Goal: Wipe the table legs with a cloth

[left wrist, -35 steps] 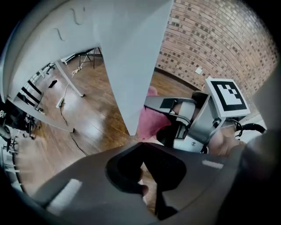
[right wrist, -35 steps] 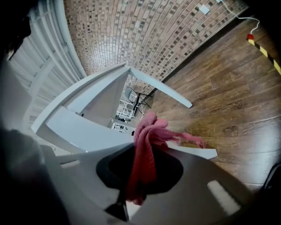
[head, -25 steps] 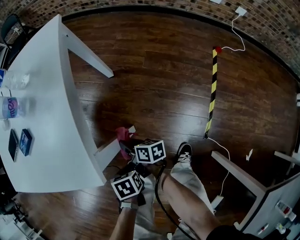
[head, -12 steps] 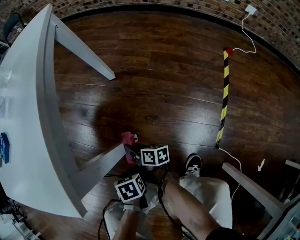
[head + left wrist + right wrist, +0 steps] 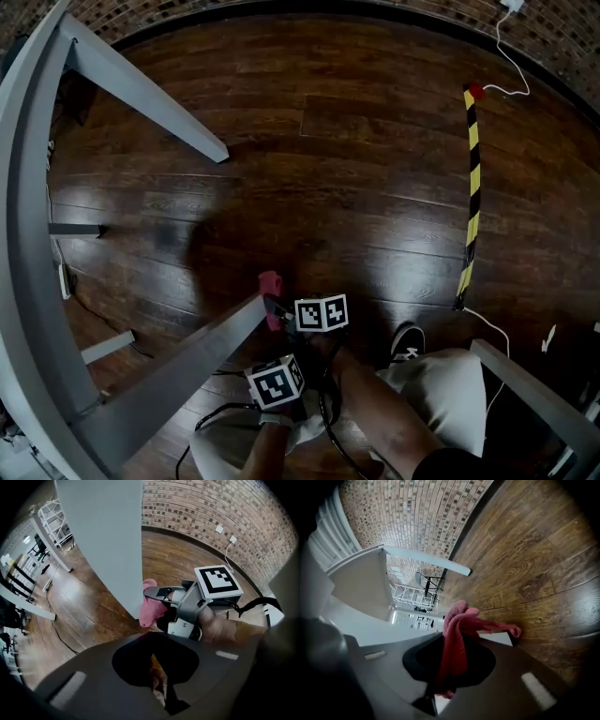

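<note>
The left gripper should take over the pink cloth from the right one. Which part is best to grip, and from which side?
Grip the bunched part of the cloth that sticks out past the jaws of the right gripper. The table leg blocks one side and that gripper the other, so the left gripper should probably come straight ahead, from where it is now.

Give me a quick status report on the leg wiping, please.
Right tongs shut on pink cloth, against table leg's lower end. Left tongs shut, empty, held back. Nothing in the way.
</note>
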A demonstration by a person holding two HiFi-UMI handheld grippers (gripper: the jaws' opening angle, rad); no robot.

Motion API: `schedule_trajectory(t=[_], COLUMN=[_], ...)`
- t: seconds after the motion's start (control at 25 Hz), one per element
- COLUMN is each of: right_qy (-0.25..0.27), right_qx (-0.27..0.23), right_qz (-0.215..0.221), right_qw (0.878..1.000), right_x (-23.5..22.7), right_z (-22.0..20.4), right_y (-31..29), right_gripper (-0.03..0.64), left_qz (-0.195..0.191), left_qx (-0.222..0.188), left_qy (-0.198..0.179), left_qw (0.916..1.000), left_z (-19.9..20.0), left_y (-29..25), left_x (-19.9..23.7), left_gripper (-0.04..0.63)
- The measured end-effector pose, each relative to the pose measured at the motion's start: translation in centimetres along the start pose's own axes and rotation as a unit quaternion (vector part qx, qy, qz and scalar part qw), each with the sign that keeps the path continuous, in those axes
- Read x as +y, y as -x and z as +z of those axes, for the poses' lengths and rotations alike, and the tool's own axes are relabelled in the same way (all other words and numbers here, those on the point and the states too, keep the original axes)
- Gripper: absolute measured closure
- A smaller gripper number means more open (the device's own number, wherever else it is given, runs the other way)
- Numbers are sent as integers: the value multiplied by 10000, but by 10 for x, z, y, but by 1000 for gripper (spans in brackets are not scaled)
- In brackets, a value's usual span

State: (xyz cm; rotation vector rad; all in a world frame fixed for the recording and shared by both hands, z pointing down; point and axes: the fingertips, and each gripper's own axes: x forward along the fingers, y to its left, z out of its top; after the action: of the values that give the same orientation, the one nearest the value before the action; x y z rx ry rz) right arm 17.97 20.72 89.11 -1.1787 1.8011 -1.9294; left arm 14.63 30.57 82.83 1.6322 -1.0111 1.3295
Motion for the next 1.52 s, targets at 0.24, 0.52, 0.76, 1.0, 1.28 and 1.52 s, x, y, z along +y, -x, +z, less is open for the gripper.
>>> schedule_trajectory(t=[0.24,0.52,0.76,1.0,1.28,1.52], right_qy=[-44,-60,30,238,207,448], right_qx=[251,572,775,673,380,310], right_qz=[-299,-677,-914,-797,-328,81], right_qw=[9992,9960,9928,9943,9985,9985], right_x=[-64,-118,-147,-93,60,194], right_z=[-9,-19,-28,-15,5,21], right_y=[-24,-44,-52,-36,26,80], right_gripper=[574,574,575,577,575,575], left_qz=[-81,28,-8,-41,-518,-679], left_qx=[31,122,-37,-76,-54,-285], left_qy=[-94,-313,-214,22,699,1025], left_qw=[9999,9994,9998,10000,9962,9920], left_z=[2,9,22,23,2,-9], left_y=[-50,-88,-99,-54,67,166], left_x=[-7,2,12,16,11,4], left_gripper=[595,595,595,595,595,595])
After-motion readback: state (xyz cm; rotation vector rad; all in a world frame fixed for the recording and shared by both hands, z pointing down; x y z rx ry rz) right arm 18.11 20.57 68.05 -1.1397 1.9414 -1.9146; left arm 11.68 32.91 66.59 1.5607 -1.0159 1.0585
